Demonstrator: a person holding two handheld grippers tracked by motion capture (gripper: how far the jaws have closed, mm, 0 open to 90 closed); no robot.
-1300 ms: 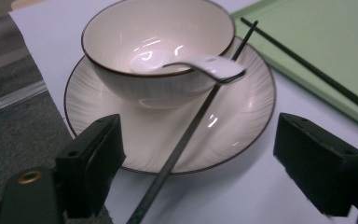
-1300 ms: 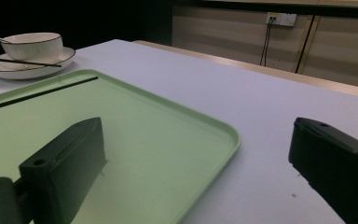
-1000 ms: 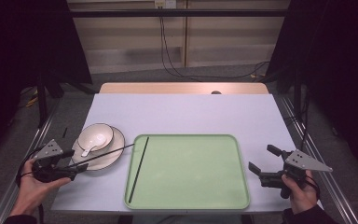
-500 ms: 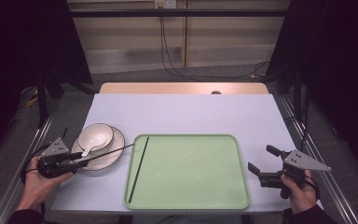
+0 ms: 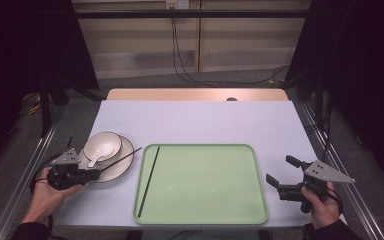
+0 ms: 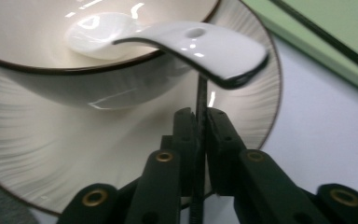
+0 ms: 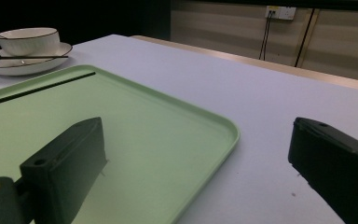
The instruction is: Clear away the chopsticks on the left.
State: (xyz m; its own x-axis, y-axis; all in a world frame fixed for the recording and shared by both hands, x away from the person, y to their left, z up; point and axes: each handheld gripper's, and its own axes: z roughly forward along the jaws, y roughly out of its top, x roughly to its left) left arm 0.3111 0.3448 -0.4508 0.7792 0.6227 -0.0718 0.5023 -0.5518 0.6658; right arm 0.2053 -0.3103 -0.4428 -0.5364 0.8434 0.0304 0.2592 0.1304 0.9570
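At the left of the tabletop (image 5: 195, 120), the left gripper (image 5: 91, 174) has its jaws, which have just been closing, pinched on 1 thin black chopstick (image 5: 122, 156) slanting across a white plate (image 5: 122, 162). On the plate stands a white bowl (image 5: 102, 145) holding a white spoon (image 5: 96, 159), just beside the chopstick. A 2nd chopstick (image 5: 149, 181) lies in the green tray (image 5: 205, 218). At the right, the right gripper (image 5: 281, 172) hovers with jaws spread.

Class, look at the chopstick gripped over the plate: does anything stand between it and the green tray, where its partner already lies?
Nothing visible does. The left gripper is shut on the chopstick, whose tip points over the plate rim toward the green tray. The other chopstick lies along the tray's left edge; bare table separates plate and tray.
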